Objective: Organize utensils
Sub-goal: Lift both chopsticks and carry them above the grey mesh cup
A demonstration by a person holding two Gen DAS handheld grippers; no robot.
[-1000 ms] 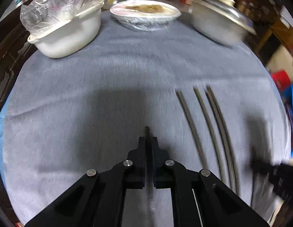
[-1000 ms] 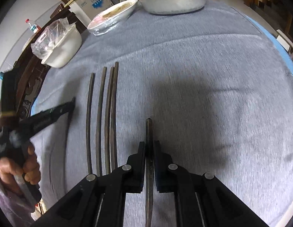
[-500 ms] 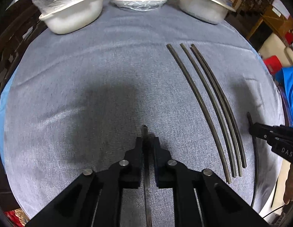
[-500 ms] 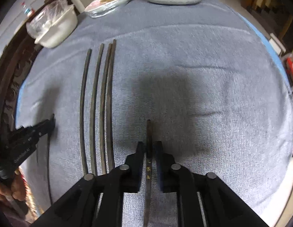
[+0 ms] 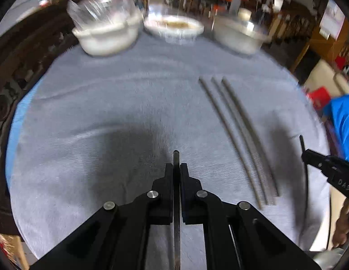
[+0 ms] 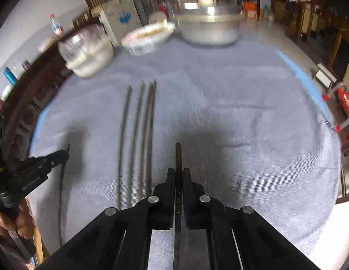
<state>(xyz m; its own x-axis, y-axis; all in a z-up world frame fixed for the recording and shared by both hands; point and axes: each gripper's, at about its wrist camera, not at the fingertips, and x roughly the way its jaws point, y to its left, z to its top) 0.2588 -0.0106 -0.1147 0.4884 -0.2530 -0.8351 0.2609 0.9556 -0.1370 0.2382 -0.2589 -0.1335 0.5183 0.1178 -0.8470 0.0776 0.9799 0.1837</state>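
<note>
Because each claw pinches only a thin stick near one end, the chief risk, as I judge it, is a chopstick pivoting or slipping out mid-carry.

In the left wrist view, the left claw (image 5: 176, 168) is clenched on a dark chopstick (image 5: 176, 157) whose tip juts just past the pads, above the grey-clothed table (image 5: 95, 117). The laid chopsticks (image 5: 237, 139) lie side by side to its right; a careless swing could scatter that row. Wide bare cloth lies ahead and to the left. The white bowl (image 5: 106, 38), plate (image 5: 174, 27) and metal pot (image 5: 239, 33) stand well apart at the far rim. The right claw (image 5: 306, 153) hovers near the right edge.

In the right wrist view, the right claw (image 6: 178, 173) likewise grasps its own chopstick (image 6: 178, 155), just right of the row (image 6: 138, 135). Open cloth stretches right toward the table's edge, where a dropped stick might roll off. The left claw (image 6: 65, 151) sits left of the row, near the edge.
</note>
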